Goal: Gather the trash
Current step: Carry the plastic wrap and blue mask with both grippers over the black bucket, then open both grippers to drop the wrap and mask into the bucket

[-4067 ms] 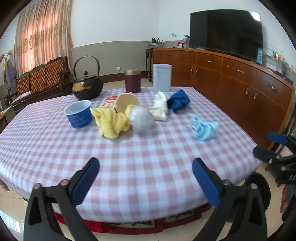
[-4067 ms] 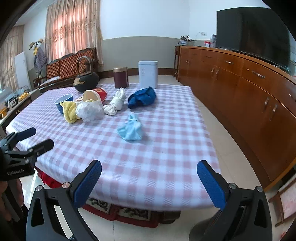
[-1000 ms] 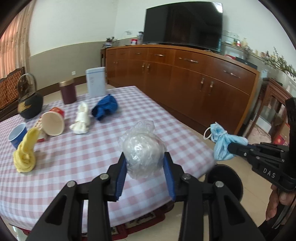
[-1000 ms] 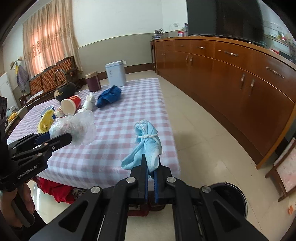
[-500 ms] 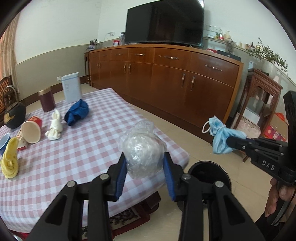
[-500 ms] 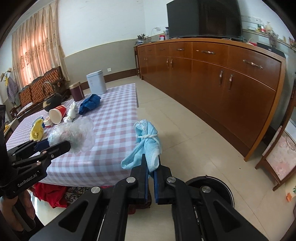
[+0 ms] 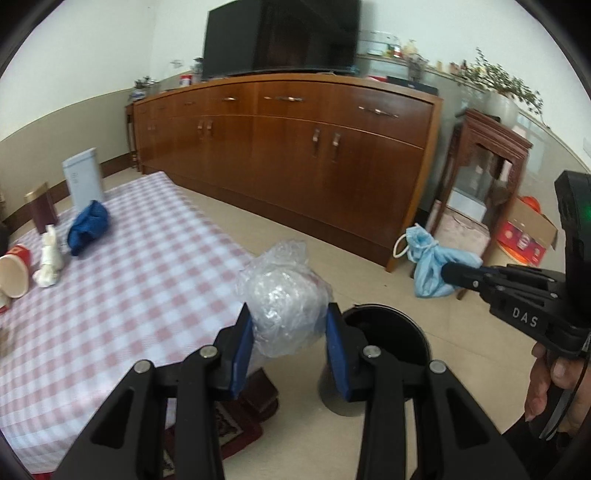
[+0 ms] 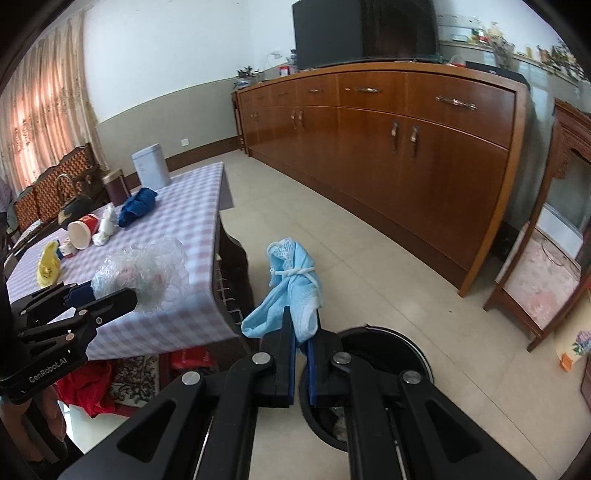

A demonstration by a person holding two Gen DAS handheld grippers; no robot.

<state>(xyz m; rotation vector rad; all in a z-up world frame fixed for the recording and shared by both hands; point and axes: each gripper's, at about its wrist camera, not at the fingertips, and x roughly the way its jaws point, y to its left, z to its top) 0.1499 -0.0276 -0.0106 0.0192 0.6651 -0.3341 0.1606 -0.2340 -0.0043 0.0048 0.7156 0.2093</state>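
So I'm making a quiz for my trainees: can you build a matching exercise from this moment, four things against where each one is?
Things:
1. crumpled clear plastic wrap
2. light blue face mask
3. dark blue cloth
4. black trash bin

Places:
A. on the floor
B. on the checked tablecloth
C. in the left gripper
D. in the right gripper

Pairs: 1-C, 2-D, 3-B, 4-A

Home living room, television (image 7: 280, 35), wooden sideboard (image 7: 288, 147)

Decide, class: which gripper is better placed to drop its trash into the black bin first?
Probably the right gripper: its blue mask hangs almost over the black bin. The left gripper, holding the plastic ball, sits beside the table edge.
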